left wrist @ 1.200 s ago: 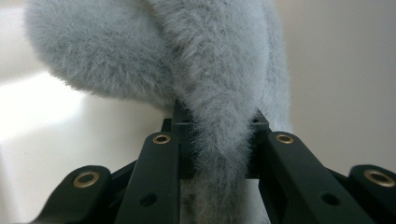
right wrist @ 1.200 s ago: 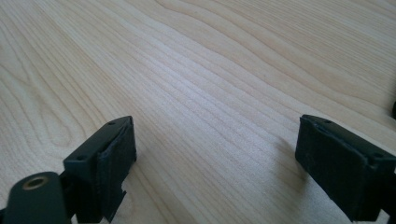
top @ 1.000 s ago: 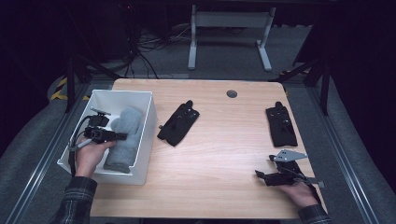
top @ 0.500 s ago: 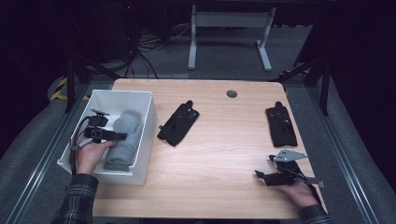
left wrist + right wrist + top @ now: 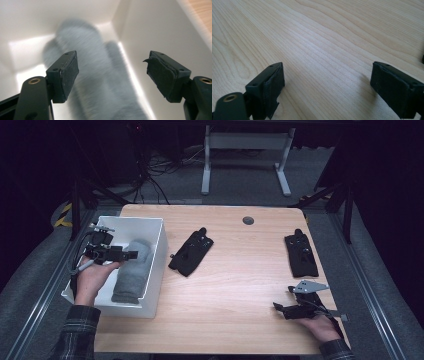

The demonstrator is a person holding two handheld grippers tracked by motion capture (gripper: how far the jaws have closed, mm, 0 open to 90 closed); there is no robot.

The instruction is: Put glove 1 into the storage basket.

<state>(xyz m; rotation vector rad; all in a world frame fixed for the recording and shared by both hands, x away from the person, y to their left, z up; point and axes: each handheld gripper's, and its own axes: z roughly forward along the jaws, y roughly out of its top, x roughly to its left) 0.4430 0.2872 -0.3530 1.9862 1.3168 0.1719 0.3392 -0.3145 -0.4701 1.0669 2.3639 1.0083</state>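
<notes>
A grey rolled cloth [image 5: 133, 270] lies in the white bin [image 5: 155, 265] at the table's left. My left gripper [image 5: 131, 255] hangs over the bin just above the cloth. Its jaws have just been opening and hold nothing. In the left gripper view the blurred grey cloth [image 5: 100, 85] lies below and between the parted pads of the left gripper [image 5: 111, 68]. My right gripper [image 5: 276, 308] rests at the front right of the table, open. In the right gripper view, bare wood shows between the jaws of the right gripper [image 5: 327, 82].
Two black fabric items lie on the wooden table [image 5: 235, 285]: one [image 5: 191, 252] just right of the bin, the other [image 5: 301, 255] near the right edge, beyond my right gripper. A round grommet [image 5: 248, 220] sits at the table's back.
My left gripper has let go of the grey cloth, which has settled lower in the bin. The gripper has opened and risen a little. The right gripper has stayed still.
</notes>
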